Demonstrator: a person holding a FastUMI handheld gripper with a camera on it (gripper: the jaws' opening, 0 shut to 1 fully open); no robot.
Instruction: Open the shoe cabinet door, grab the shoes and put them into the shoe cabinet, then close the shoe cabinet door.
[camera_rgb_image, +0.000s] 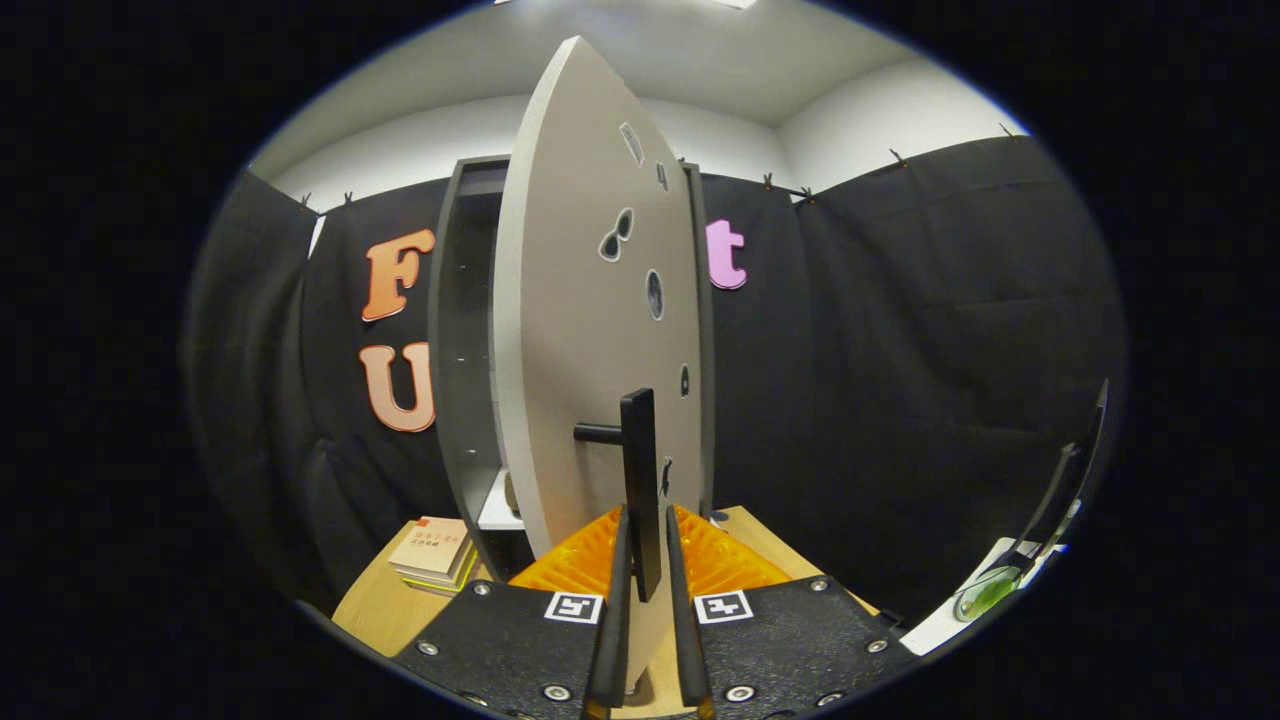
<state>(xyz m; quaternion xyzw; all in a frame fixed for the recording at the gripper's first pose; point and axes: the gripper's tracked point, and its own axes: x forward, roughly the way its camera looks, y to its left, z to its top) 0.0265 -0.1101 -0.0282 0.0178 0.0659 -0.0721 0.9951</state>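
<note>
One cabinet door, pale, swung out edge-on toward the camera, and its single dark bar handle stands upright right between the two fingers of the gripper, which are clamped on the handle's lower end. Behind the door, the one dark shoe cabinet stands open on the wooden table. Left of it lies one small stack of books.

- Door handle stands between the gripper fingers, which close on it from both sides.
- Handle is mounted on the door.
- Shoe cabinet behind-left of the door.
- Books on the table, left of the door.
</note>
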